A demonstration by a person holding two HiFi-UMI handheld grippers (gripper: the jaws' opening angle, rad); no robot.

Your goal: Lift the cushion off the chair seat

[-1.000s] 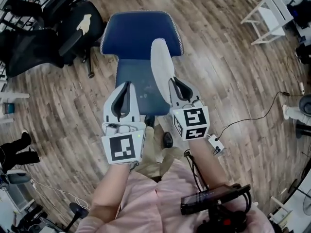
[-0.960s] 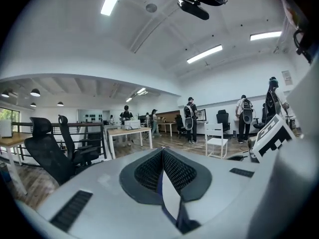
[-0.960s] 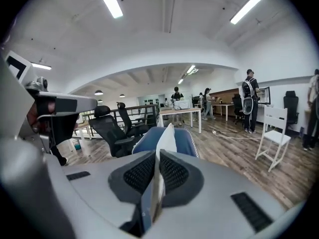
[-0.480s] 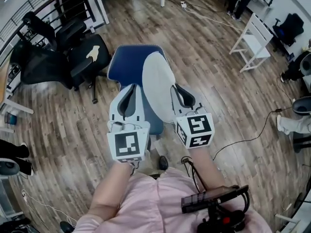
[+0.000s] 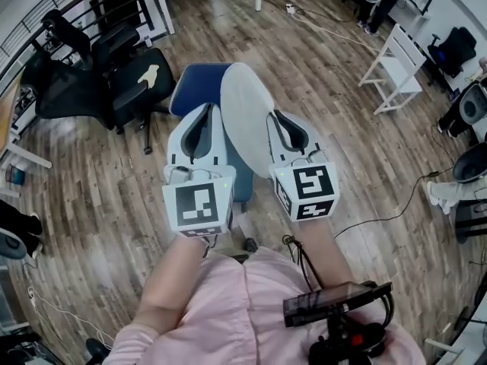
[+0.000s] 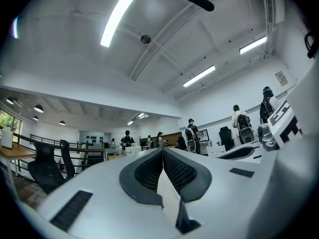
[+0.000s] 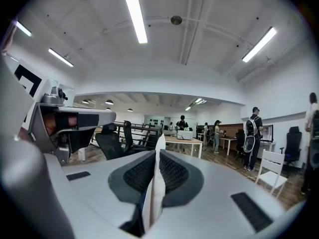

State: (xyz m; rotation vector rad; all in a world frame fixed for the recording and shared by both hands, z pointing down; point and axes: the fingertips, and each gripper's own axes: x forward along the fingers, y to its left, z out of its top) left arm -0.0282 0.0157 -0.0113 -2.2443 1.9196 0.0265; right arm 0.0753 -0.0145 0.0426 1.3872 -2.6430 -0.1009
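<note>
Looking down, I see the cushion (image 5: 245, 116) standing on edge between the left gripper (image 5: 204, 112) and the right gripper (image 5: 275, 119), whose jaws pinch its rim. Neither gripper can cross toward the other without meeting it. Under both, the blue chair (image 5: 186, 90) blocks a straight drop. On my left the black office chairs (image 5: 114, 71) crowd just beside it, so there is little room that way. On my right the wood floor (image 5: 327, 105) lies open out to the white folding chair (image 5: 396, 63). A cable (image 5: 384, 220) trails across it nearer me.

Pale grey cushion (image 5: 245, 112); blue chair (image 5: 190, 90); brown wood-plank floor (image 5: 342, 143); pink sleeves (image 5: 221, 303).
</note>
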